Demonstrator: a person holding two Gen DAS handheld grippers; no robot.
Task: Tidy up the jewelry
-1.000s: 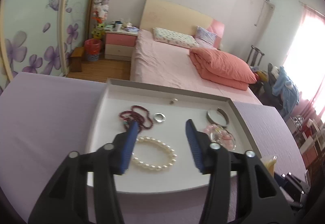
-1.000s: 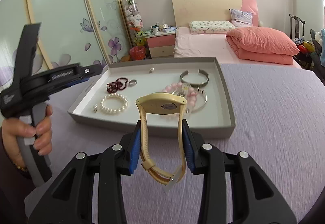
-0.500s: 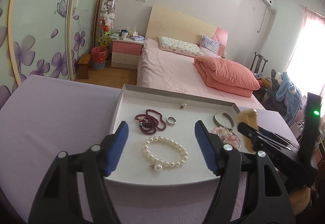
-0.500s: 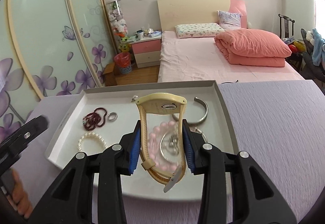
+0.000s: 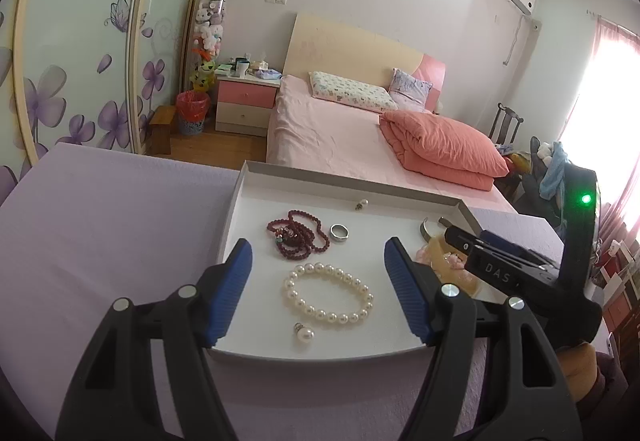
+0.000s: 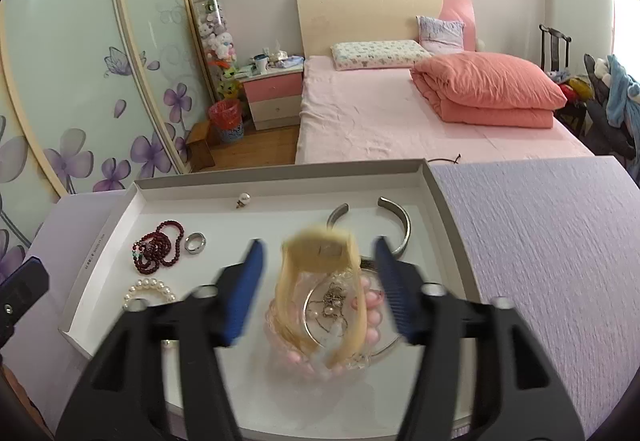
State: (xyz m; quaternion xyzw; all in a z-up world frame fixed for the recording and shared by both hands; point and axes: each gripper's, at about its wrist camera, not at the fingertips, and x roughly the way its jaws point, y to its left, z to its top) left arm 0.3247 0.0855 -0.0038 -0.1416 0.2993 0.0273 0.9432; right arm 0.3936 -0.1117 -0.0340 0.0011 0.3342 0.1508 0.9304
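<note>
A grey-rimmed white tray (image 6: pixel 280 173) lies on the lilac table. My right gripper (image 6: pixel 318 243) hovers over its right part with jaws opening. A yellow watch (image 6: pixel 320 251), blurred, hangs loose between the blue pads, which stand apart from it. Below the watch lie a pink bead bracelet (image 6: pixel 374 305) and a thin silver bangle (image 6: pixel 316 333). My left gripper (image 5: pixel 319 245) stands open and empty above the tray's front. A pearl bracelet (image 5: pixel 290 291) lies between and beyond its fingers. Farther back lie a dark red bead bracelet (image 5: pixel 296 237) and a silver ring (image 5: pixel 339 232).
A silver cuff bangle (image 6: pixel 404 229) lies at the tray's back right and a small pearl stud (image 6: pixel 244 199) by its back wall. A loose pearl earring (image 5: pixel 303 333) rests near the front rim. Behind the table are a pink bed (image 6: pixel 400 113) and a wardrobe.
My right gripper moved over the tray, then spread its jaws and released the yellow watch. My left gripper opened wider and drew back slightly from the tray.
</note>
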